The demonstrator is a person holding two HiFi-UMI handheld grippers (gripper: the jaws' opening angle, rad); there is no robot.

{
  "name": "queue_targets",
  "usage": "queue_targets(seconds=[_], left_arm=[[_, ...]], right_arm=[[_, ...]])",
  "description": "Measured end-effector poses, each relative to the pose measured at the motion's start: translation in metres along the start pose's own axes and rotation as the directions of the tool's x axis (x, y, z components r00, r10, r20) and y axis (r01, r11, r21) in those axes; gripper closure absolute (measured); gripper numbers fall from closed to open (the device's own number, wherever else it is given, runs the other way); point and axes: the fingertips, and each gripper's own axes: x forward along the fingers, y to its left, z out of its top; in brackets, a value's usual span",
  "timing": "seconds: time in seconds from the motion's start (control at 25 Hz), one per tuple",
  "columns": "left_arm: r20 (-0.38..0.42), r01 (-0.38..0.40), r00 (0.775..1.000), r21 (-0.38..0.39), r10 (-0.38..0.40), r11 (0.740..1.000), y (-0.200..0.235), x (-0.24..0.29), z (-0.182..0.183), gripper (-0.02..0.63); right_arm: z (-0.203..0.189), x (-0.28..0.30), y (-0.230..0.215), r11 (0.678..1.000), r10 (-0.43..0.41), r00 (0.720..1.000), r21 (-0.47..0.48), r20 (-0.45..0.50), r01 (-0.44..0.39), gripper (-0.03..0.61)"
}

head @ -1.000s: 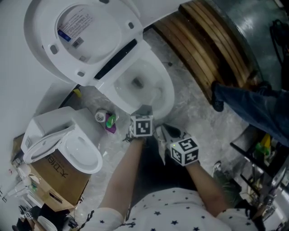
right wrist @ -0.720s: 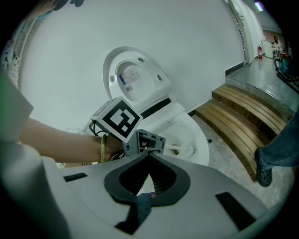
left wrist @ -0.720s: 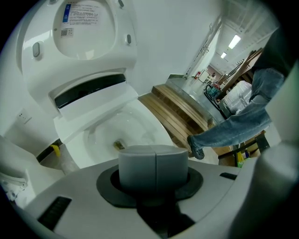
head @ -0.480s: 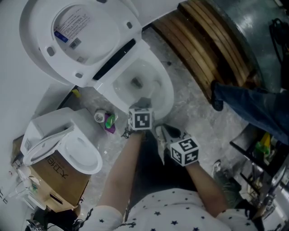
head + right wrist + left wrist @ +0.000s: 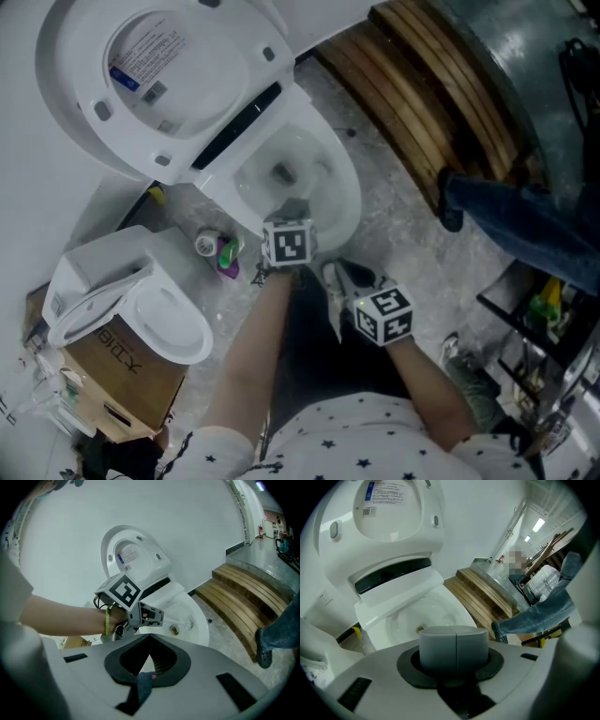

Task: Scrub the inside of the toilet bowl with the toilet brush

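The white toilet bowl point(image 5: 323, 202) stands with its lid point(image 5: 159, 66) raised; a dark drain shows at its bottom. My left gripper point(image 5: 298, 212) hovers over the bowl's front rim, pointing into the bowl point(image 5: 408, 620). Its grey pads point(image 5: 440, 648) are pressed together with nothing between them. My right gripper point(image 5: 345, 275) hangs lower right of it, off the bowl, with its jaws spread and empty. From the right gripper point(image 5: 150, 663) I look at the left gripper point(image 5: 150, 616) and the bowl point(image 5: 199, 625). No toilet brush can be made out.
A spare white toilet point(image 5: 141, 300) rests on a cardboard box point(image 5: 122, 366) at the left. A small white pot point(image 5: 207, 243) and a green-purple item point(image 5: 228, 253) sit by the toilet base. Wooden slats point(image 5: 431, 94) and a person's jeans leg point(image 5: 516, 220) are on the right.
My left gripper has moved a little forward toward the bowl's front rim. The right gripper has stayed in place.
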Motion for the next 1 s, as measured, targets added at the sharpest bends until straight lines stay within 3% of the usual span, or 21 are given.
queue_targets(seconds=[0.6,1.0], left_arm=[[0.057,-0.02,0.998,-0.08,0.025,0.997,0.035,0.005,0.038,0.46],[0.027,-0.047,0.998,-0.144,0.051,0.988,0.063,0.012,0.041,0.46]], right_arm=[[0.008,0.009,-0.003,1.0,-0.009,1.0,0.016,0.006,0.009,0.572],[0.01,0.013,-0.002,1.0,-0.006,1.0,0.027,0.008,0.006,0.572]])
